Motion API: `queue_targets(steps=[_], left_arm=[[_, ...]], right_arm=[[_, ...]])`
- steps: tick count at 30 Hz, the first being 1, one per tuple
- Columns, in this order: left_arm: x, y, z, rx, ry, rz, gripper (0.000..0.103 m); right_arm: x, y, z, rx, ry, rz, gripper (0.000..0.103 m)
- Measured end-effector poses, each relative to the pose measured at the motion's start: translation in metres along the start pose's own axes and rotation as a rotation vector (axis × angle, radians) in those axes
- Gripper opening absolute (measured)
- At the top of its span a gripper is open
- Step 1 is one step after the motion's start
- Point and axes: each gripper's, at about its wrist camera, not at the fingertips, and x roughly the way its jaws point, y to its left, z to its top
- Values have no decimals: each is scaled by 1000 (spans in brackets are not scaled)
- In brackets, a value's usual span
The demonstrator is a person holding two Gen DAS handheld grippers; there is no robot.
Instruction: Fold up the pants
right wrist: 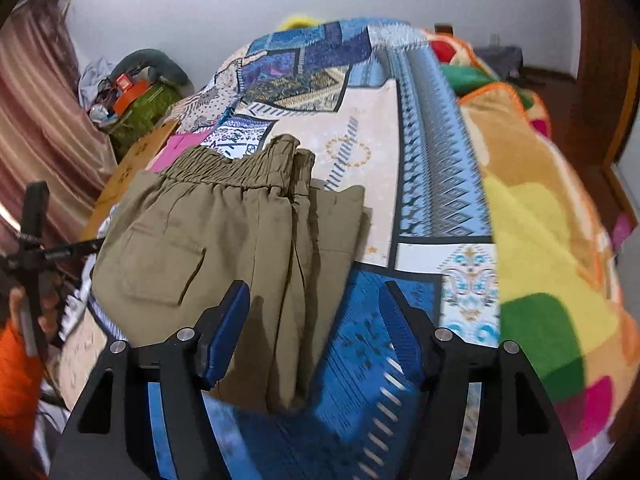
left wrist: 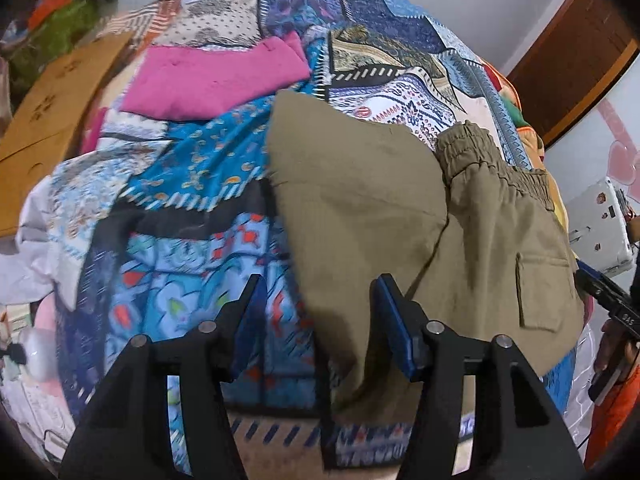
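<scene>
Olive khaki pants [left wrist: 420, 216] lie folded on a patchwork bedspread [left wrist: 200, 176], elastic waistband [left wrist: 492, 164] at the far right, a back pocket [left wrist: 540, 292] facing up. My left gripper [left wrist: 320, 292] is open and empty, hovering over the pants' left edge. In the right wrist view the pants [right wrist: 208, 240] lie left of centre with the waistband [right wrist: 240, 168] at the far end. My right gripper [right wrist: 314, 300] is open and empty above the pants' near right edge. The left gripper [right wrist: 32, 248] shows at the left edge.
A folded pink garment [left wrist: 216, 80] lies on the bed beyond the pants. A brown cardboard box [left wrist: 52, 112] stands at the left. A colourful fleece blanket [right wrist: 540, 240] covers the bed's right side. A cluttered pile [right wrist: 132, 92] and a curtain [right wrist: 36, 120] are at far left.
</scene>
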Motion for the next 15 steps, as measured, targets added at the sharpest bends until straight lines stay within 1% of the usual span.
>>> queue_targets(steps=[4,8,10,12,13,14,15], left_arm=[[7,-6,12,7,1,-42,56],[13,-10,21,25,-3,-41,56],[15,-8,24,14,-5,-50,56],[16,-8,26,11,-16,-53,52],[17,-9,27,14,-24,-53,46],[16,-12,27,21,-35,-49,37],[15,-14,27,27,-44,-44,32]], right_arm=[[22,-3,3,30,42,23,63],[35,-11,5,93,66,99,68],[39,-15,6,117,75,130,69],[42,-14,8,116,70,137,70],[43,-14,9,114,67,139,68],[44,-14,9,113,65,143,67],[45,-14,10,114,65,149,66]])
